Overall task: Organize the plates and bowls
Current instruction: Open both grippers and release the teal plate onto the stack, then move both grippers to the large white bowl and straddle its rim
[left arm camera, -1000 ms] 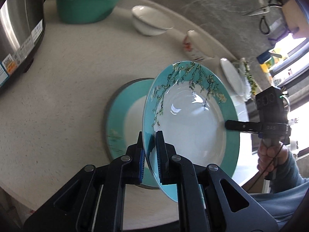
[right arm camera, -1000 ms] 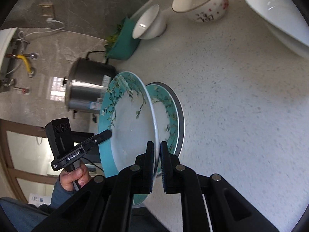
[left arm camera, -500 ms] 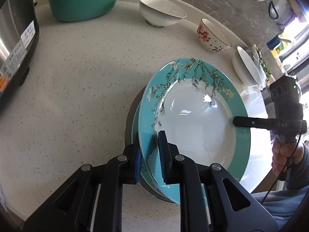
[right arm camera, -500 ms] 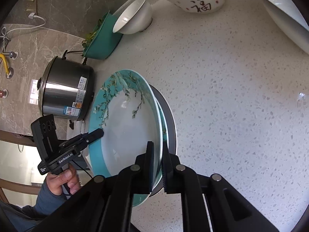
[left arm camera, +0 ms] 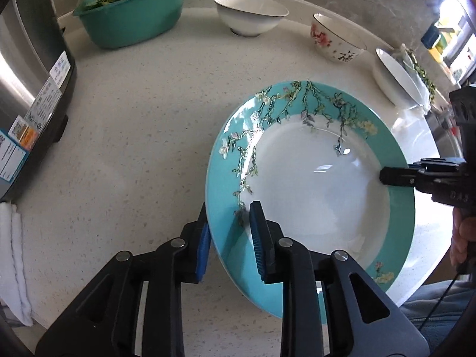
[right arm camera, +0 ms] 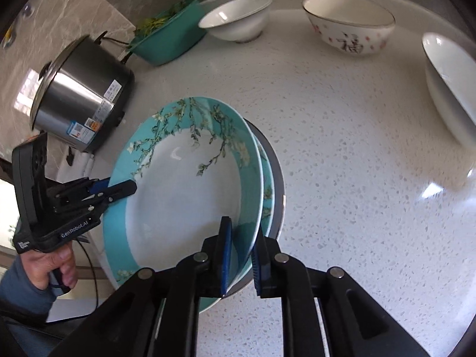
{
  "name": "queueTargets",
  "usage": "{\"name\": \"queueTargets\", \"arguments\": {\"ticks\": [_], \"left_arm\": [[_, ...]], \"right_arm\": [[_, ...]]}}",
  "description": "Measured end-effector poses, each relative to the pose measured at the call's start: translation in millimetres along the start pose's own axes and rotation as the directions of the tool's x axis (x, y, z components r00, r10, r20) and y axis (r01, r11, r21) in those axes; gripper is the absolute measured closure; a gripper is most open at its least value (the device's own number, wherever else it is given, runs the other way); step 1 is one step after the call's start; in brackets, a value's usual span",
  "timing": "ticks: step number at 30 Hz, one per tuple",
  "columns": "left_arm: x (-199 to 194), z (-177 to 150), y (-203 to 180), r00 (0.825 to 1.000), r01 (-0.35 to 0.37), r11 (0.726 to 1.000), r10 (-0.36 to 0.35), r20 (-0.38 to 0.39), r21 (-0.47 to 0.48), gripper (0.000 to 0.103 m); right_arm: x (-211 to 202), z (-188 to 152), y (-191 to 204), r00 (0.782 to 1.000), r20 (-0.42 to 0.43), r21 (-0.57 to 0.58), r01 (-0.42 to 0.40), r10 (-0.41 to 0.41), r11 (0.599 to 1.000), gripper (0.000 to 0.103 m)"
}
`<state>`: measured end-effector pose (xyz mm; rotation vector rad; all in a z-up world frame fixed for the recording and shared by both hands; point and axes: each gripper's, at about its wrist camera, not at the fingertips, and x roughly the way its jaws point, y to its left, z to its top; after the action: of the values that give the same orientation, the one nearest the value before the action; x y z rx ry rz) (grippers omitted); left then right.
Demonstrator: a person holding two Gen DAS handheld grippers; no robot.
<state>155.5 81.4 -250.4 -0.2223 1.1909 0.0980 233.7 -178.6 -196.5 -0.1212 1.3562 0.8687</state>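
A teal-rimmed plate with a blossom pattern (left arm camera: 312, 184) (right arm camera: 184, 196) lies on top of a second teal plate (right arm camera: 269, 196) and a dark grey plate (right arm camera: 279, 190) on the speckled counter. My left gripper (left arm camera: 230, 244) (right arm camera: 131, 189) straddles the top plate's near-left rim. Its jaws are opening, and a gap shows beside the rim. On the opposite side of the plate, my right gripper (right arm camera: 241, 253) (left arm camera: 382, 175) also has the rim between its blue pads. Its jaws are opening too and look slack on the rim.
Along the back stand a white bowl (left arm camera: 250, 15) (right arm camera: 235, 20), a flowered bowl (left arm camera: 336, 41) (right arm camera: 351, 29) and a teal basin of greens (left arm camera: 134, 15). A white dish (right arm camera: 446, 89) sits at the right. A steel cooker (left arm camera: 29, 74) and folded cloth (left arm camera: 12, 253) are on the left.
The top plate has come down from a steep tilt and now lies flat on the stack. Both grippers' jaws have widened around its rim.
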Motion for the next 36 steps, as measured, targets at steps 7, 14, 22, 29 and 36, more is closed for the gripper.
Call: {"name": "queueTargets", "arguments": {"ticks": [7, 14, 22, 29, 36], "left_arm": [[-0.9, -2.8, -1.6, 1.000, 0.000, 1.000, 0.000, 0.008, 0.011, 0.081], [1.5, -0.1, -6.4, 1.000, 0.005, 1.000, -0.005, 0.015, 0.016, 0.079], [0.7, 0.1, -4.2, 0.999, 0.027, 0.999, -0.027, 0.029, -0.023, 0.073], [-4.8, -0.9, 3.9, 0.998, 0.040, 0.997, -0.037, 0.043, -0.072, 0.034], [-45.4, 21.5, 10.4, 0.989, 0.112, 0.983, -0.095, 0.118, -0.148, 0.000]], "right_arm": [[-2.3, -1.2, 8.0, 0.996, 0.024, -0.044, 0.086, -0.085, 0.995, 0.085], [0.4, -3.7, 25.3, 0.977, 0.057, -0.118, 0.212, -0.207, 0.970, 0.073], [0.4, -8.7, 24.5, 0.976, 0.086, -0.099, 0.210, -0.202, 0.973, 0.057], [-8.6, -13.1, 12.7, 0.981, 0.108, -0.048, 0.167, -0.161, 0.985, 0.045], [-64.2, -20.5, -43.5, 0.974, 0.224, 0.147, -0.002, -0.032, 0.989, 0.018]]}}
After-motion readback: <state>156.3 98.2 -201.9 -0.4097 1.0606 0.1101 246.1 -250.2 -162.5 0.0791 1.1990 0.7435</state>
